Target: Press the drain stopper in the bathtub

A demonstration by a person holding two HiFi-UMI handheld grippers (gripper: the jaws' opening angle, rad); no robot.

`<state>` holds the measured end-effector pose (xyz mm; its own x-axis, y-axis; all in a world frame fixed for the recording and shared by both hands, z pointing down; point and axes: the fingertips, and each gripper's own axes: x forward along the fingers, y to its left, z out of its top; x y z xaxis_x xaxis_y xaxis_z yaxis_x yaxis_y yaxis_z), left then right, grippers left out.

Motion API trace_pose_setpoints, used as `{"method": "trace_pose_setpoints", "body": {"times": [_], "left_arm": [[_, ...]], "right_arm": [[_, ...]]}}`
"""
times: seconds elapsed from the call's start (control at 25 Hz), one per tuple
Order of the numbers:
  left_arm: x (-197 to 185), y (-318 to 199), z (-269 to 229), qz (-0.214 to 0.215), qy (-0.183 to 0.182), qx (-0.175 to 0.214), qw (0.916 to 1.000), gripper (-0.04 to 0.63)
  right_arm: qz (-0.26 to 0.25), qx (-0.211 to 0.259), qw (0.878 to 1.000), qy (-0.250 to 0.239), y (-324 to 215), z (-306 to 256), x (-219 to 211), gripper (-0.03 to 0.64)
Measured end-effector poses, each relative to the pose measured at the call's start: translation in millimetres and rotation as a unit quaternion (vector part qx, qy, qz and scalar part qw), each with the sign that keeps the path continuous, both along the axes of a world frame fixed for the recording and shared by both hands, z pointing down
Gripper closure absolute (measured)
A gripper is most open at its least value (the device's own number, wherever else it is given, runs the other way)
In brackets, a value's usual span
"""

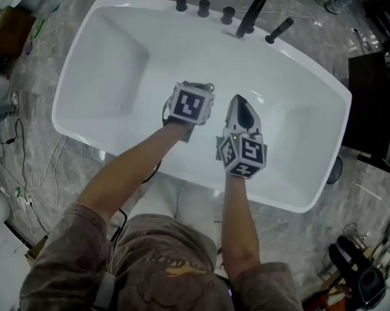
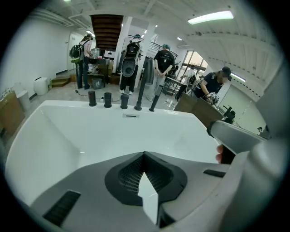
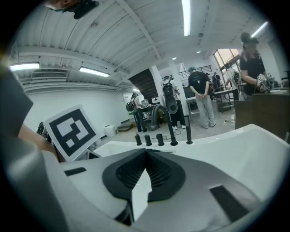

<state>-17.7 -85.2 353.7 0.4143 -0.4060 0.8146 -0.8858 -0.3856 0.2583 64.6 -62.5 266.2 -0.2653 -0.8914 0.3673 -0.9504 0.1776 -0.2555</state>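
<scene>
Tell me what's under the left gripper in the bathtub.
Only the bathtub's bare white floor shows around the left gripper. The spot straight below is covered by the gripper; no drain stopper is visible, so it may be hidden there.

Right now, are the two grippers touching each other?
Apart. In the head view, a strip of bare white bathtub shows between the left gripper and the right gripper all along their facing sides.

The white bathtub point(image 1: 115, 58) holds a small silvery drain stopper point(image 1: 210, 88) (partly hidden) at mid-floor.
</scene>
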Motion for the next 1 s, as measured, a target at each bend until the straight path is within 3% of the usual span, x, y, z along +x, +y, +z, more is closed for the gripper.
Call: {"method": "trace_pose_setpoints", "body": {"times": [0.16, 0.32, 0.64, 1.0], "left_arm": [[-5.7, 22.0, -44.7, 0.006, -0.008, 0.005, 0.9999, 0.594], [-7.9, 47.4, -84.8, 0.002, 0.008, 0.005, 0.9999, 0.594], [-18.5, 76.1, -160.7, 0.024, 0.030, 0.070, 0.9968, 0.594], [-20.1, 101.3, -221.2, 0.052, 0.087, 0.114, 0.9883, 0.594]], "right_arm": [[-0.009, -0.002, 1.000, -0.003, 10.2, -33.5, -2.0, 0.614], [-0.015, -0.010, 1.000, -0.003, 26.6, -59.8, -1.6, 0.615], [-0.077, -0.002, 0.997, -0.019, 58.3, -111.8, -25.4, 0.614], [-0.139, 0.009, 0.989, -0.044, 91.3, -161.2, -33.6, 0.614]]}}
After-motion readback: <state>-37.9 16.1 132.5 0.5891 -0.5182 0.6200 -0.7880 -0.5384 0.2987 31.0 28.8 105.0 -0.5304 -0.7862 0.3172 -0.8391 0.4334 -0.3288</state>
